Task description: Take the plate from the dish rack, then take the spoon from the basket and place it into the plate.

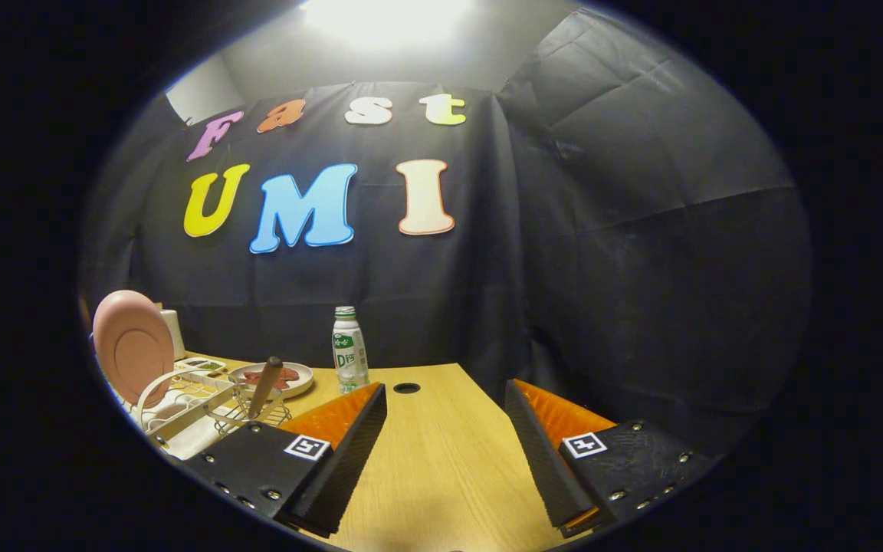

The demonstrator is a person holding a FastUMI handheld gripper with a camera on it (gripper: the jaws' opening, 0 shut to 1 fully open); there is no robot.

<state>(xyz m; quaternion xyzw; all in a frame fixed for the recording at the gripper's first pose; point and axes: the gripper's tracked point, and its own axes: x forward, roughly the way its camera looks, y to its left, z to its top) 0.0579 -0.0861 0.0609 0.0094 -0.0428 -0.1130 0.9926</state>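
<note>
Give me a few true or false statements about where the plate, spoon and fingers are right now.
1. The round pink plate stands upright in the white wire dish rack. True.
2. The gripper has its fingers shut on the plate. False: they are spread apart over bare wooden table.
3. The brown-handled spoon sits in the wire basket. True.
4. The small white plastic bottle lies on its side. False: it stands upright.

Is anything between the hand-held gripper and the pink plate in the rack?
Nothing visible blocks it. The hand-held gripper is open over bare table; the plate stands upright in the dish rack, off beyond the left finger, with the spoon's basket beside it.
</note>
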